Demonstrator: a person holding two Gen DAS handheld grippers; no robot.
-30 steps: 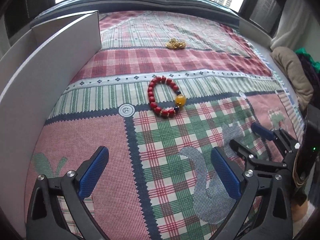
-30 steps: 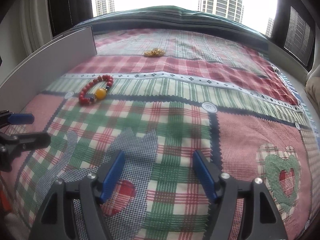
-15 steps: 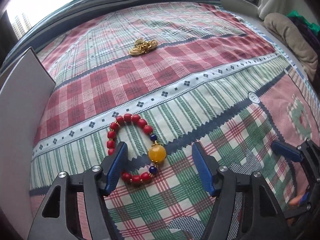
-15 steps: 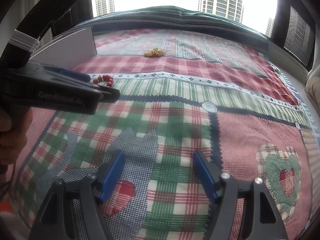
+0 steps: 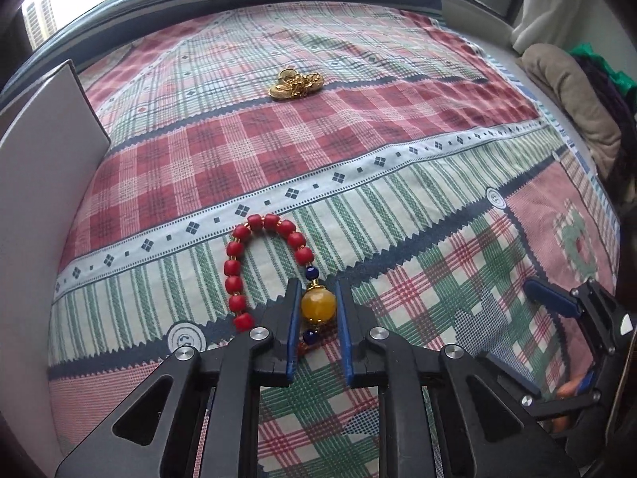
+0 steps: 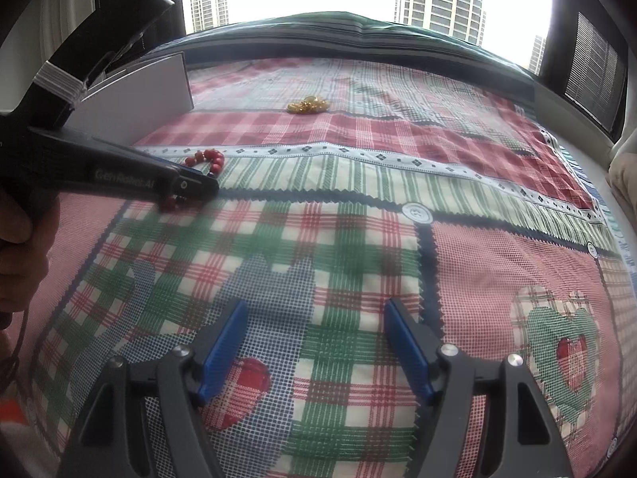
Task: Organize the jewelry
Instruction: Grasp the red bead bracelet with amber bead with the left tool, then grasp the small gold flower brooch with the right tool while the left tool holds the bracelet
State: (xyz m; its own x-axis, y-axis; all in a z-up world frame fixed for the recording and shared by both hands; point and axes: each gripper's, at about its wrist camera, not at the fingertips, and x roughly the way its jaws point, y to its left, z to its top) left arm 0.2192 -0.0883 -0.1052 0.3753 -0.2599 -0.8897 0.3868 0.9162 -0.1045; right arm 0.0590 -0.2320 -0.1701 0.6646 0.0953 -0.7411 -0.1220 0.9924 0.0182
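Pickup step. Left gripper (image 5: 316,306) fingers have just been closing and now pinch the smooth amber bead (image 5: 317,305) of the red bead bracelet (image 5: 254,263); its loop lies ahead of the fingers on the plaid bedspread (image 5: 398,151). Next: lift gently. Gold jewelry (image 5: 295,83) lies well beyond. Right gripper (image 6: 314,352) wide, empty.

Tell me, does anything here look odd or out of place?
Only mildly: a gold jewelry heap lies tangled, loose on the bedspread. The red bead bracelet looks intact, its yellow bead pinched in the left claw.
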